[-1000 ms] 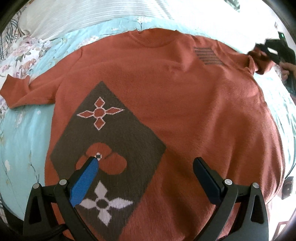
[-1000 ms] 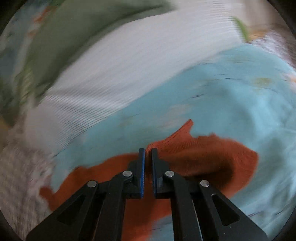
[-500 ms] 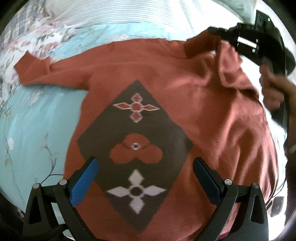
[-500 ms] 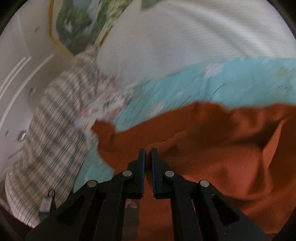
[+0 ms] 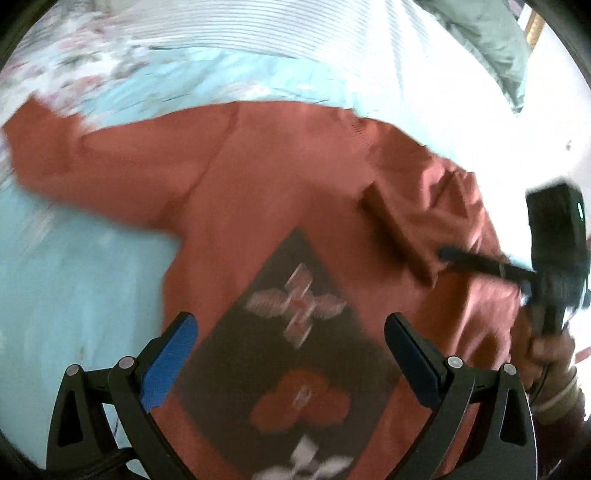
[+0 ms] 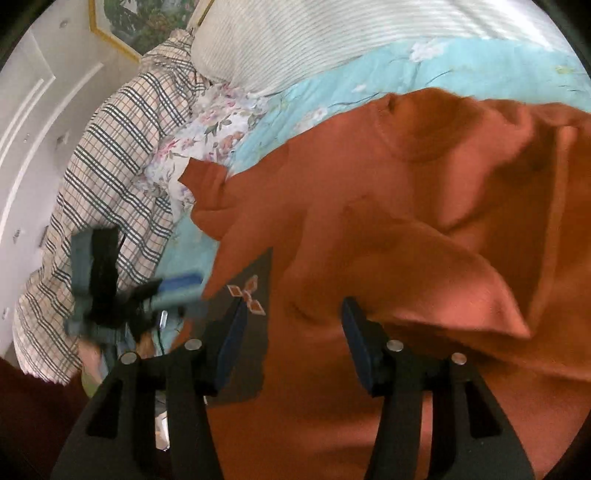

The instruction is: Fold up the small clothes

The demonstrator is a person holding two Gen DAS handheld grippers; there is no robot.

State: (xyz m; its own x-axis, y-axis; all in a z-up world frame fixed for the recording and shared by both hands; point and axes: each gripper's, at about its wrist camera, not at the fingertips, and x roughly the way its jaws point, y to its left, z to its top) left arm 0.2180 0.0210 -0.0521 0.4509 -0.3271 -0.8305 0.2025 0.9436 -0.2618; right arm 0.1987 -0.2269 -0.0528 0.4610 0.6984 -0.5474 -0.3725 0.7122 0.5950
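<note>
Rust sweater [image 6: 369, 229] sleeve now folded inward; right tool [image 6: 291, 339] released, left tool [image 5: 291, 354] open

Left wrist view, motion-blurred. Rust-orange sweater [image 5: 258, 192] spread front-up on light blue floral bedspread [image 5: 74, 280]; dark diamond panel [image 5: 295, 369] with cross and flower motifs on the chest. One sleeve [image 5: 92, 162] stretched out flat toward left edge. Other sleeve [image 5: 436, 206] folded over the body, cuff lying on the chest. Left gripper [image 5: 291, 354] above the diamond panel, jaws wide apart, nothing between. Right gripper [image 5: 461, 258] at right edge beside folded sleeve, jaw state unclear. Striped pillow [image 5: 295, 33] beyond
</note>
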